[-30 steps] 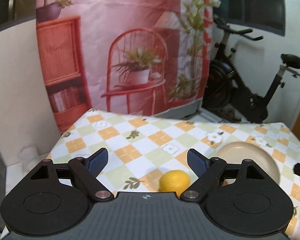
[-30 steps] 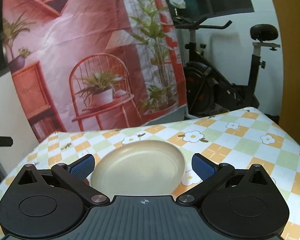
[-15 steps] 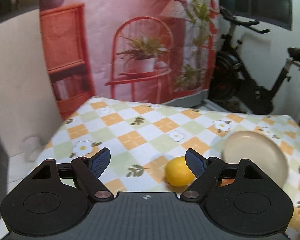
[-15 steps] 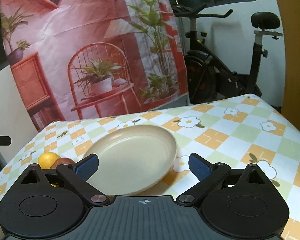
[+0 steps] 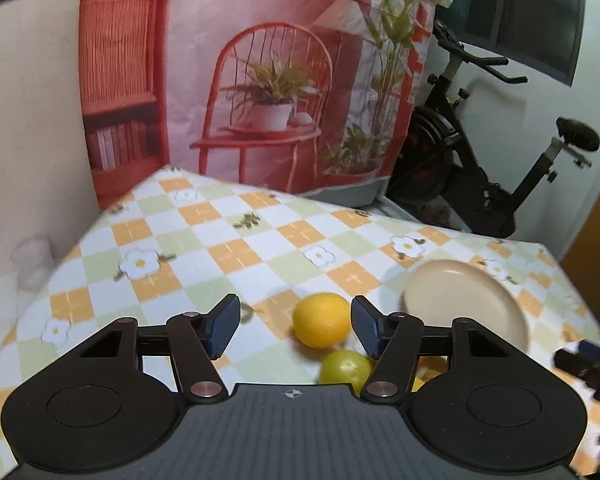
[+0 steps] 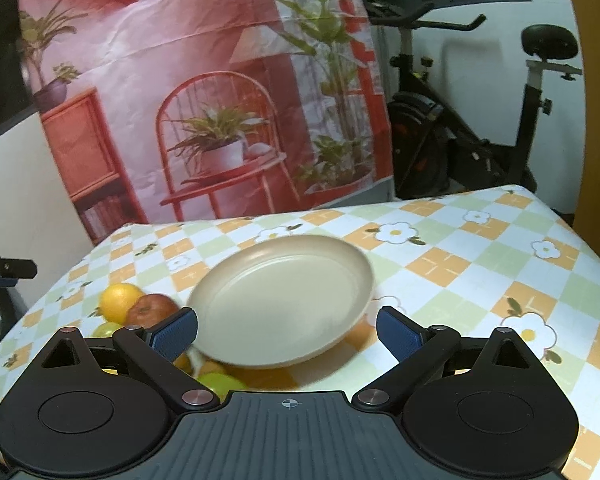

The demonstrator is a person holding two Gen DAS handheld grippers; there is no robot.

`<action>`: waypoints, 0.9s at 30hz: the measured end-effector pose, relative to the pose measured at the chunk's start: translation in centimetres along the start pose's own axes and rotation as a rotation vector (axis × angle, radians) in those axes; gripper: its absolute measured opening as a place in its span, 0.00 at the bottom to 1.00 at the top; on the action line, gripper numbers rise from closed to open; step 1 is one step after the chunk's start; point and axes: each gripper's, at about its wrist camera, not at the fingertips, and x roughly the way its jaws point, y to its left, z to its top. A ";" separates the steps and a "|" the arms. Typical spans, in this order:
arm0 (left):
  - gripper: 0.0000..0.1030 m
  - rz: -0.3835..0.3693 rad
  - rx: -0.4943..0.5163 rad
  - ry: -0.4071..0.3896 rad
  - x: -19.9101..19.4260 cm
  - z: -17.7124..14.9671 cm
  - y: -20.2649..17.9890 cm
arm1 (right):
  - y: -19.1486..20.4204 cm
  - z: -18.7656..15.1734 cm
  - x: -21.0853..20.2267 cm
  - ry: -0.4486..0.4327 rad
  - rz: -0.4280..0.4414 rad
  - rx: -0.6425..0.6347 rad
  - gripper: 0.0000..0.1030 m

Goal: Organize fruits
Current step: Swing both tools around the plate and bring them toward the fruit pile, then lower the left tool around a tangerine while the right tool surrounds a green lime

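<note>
The left gripper has its jaws just closing, still apart around the orange; the right gripper gapes wide before the plate.

No readable text, label, brand or number shows in either view. The only sign is a small crosshair mark, a circle crossed by two lines, printed at the front edge of each gripper's ribbed grey body: one on the left gripper and one on the right gripper. The book spines printed on the pink backdrop are too blurred to read.
</note>
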 end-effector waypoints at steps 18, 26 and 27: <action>0.67 -0.014 -0.007 -0.054 -1.3 -1.9 0.3 | 3.6 -1.6 0.2 0.042 0.056 -0.188 0.84; 0.67 -0.010 -0.011 -0.008 0.9 -3.9 -0.8 | 3.2 -4.0 1.7 0.027 0.101 -0.205 0.72; 0.67 -0.008 -0.010 0.001 1.1 -4.0 -0.8 | 3.2 -4.2 1.9 0.029 0.108 -0.204 0.72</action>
